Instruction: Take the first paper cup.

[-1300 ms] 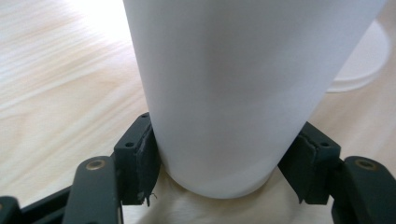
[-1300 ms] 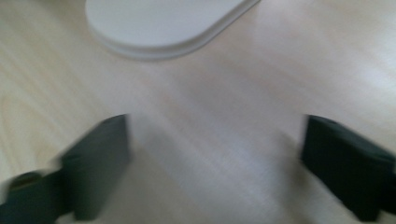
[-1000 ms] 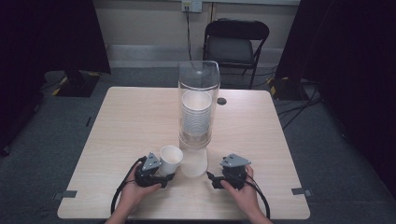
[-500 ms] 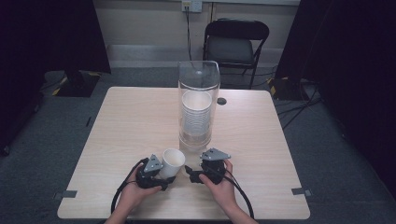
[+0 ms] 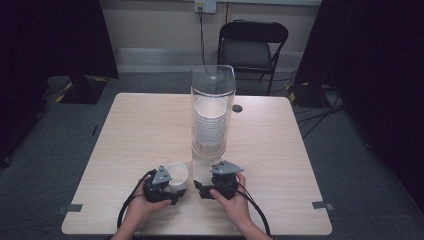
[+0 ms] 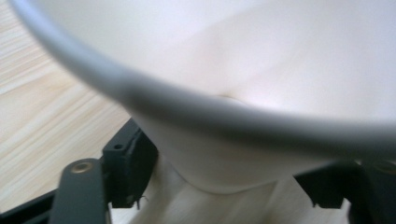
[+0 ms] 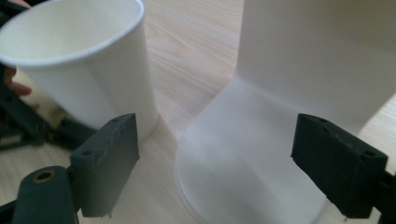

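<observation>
Your left gripper [image 5: 172,189] has just been opening its jaws, and the white paper cup [image 5: 176,174] sits right between them. In the left gripper view the cup [image 6: 224,154] stands upright on the wood, with one pad [image 6: 128,168] just beside its lower wall and a sliver of gap showing there; the other pad is mostly off at the edge, so I can't tell whether it touches. So the jaws are loose around the cup, not clamped on it.

Your right gripper [image 5: 199,187] has its jaws apart with nothing pinched. In the right gripper view its pads [image 7: 109,161] straddle the frosted foot [image 7: 243,154] of the clear cup dispenser [image 5: 212,115] without touching it, and the cup [image 7: 88,65] stands just off the left pad.

Outward from there: the cup is near the front edge of the table [image 5: 125,130], a bit left of middle, just beside the dispenser's foot. The dispenser stands around the middle of the table with a stack of white cups [image 5: 210,122] inside. A black folding chair [image 5: 252,47] sits past the far edge.
</observation>
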Tool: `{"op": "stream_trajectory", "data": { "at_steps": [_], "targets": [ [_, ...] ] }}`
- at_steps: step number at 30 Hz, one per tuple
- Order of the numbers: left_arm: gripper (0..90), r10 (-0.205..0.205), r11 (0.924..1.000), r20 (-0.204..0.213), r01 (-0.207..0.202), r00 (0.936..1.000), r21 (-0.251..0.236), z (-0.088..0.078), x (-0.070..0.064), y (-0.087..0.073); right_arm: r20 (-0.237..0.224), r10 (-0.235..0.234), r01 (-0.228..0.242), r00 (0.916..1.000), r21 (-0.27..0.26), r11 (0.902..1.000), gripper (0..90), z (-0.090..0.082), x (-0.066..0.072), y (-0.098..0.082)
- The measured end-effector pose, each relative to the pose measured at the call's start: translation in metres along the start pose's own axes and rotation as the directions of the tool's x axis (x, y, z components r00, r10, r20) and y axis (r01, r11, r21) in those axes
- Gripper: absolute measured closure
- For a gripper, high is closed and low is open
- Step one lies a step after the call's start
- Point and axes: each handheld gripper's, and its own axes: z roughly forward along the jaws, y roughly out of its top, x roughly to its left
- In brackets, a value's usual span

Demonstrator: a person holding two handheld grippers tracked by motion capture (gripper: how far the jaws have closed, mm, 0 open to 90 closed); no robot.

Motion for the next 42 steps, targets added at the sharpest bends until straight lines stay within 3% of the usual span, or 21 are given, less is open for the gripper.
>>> {"op": "stream_trajectory", "data": {
  "at_steps": [8, 11, 12, 16, 19, 21, 28, 31, 35, 42],
  "targets": [
    [26.9, -0.071, 0.9974, -0.061, 0.070, 0.9956, -0.011, 0.002, 0.022, 0.001, 0.040, 0.004, -0.005, 0.9992, 0.025, 0.9997, 14.5, -0.019, -0.025, -0.015],
    [25.1, -0.069, 0.9976, -0.084, 0.069, 0.9941, -0.003, 0.001, 0.031, 0.001, 0.063, 0.024, -0.026, 0.9977, 0.037, 0.9990, 14.7, -0.025, -0.036, -0.022],
    [24.0, -0.089, 0.9960, -0.084, 0.089, 0.9925, -0.001, 0.001, 0.032, 0.001, 0.068, 0.032, -0.035, 0.9972, 0.041, 0.9986, 14.7, -0.027, -0.040, -0.024],
    [16.6, -0.105, 0.9944, -0.091, 0.106, 0.9903, 0.005, -0.006, 0.033, -0.005, 0.079, 0.030, -0.035, 0.9964, 0.074, 0.9967, 16.0, -0.035, -0.050, -0.033],
    [15.3, -0.070, 0.9971, -0.099, 0.073, 0.9926, 0.021, -0.013, 0.031, -0.011, 0.082, -0.004, -0.007, 0.9966, 0.123, 0.9924, 15.9, -0.041, -0.053, -0.041],
    [15.3, -0.086, 0.9960, -0.093, 0.088, 0.9920, 0.018, -0.017, 0.029, -0.015, 0.080, -0.026, 0.014, 0.9964, 0.151, 0.9884, 15.6, -0.045, -0.056, -0.045],
    [15.0, -0.043, 0.9987, -0.062, 0.044, 0.9972, 0.024, -0.026, 0.018, -0.024, 0.100, 0.025, -0.042, 0.9946, 0.164, 0.9855, 15.3, -0.053, -0.071, -0.060],
    [15.0, -0.034, 0.9991, -0.049, 0.036, 0.9982, 0.023, -0.028, 0.012, -0.026, 0.107, -0.015, -0.004, 0.9942, 0.170, 0.9855, 14.8, -0.053, -0.071, -0.061],
    [13.8, -0.016, 0.9996, -0.029, 0.016, 0.9995, 0.025, -0.028, 0.007, -0.026, 0.103, -0.018, 0.000, 0.9946, 0.172, 0.9852, 14.5, -0.053, -0.072, -0.061],
    [12.3, -0.010, 0.9995, -0.031, 0.011, 0.9995, 0.029, -0.027, 0.007, -0.026, 0.101, -0.020, 0.003, 0.9947, 0.173, 0.9850, 14.2, -0.053, -0.072, -0.061]
  ]
}}
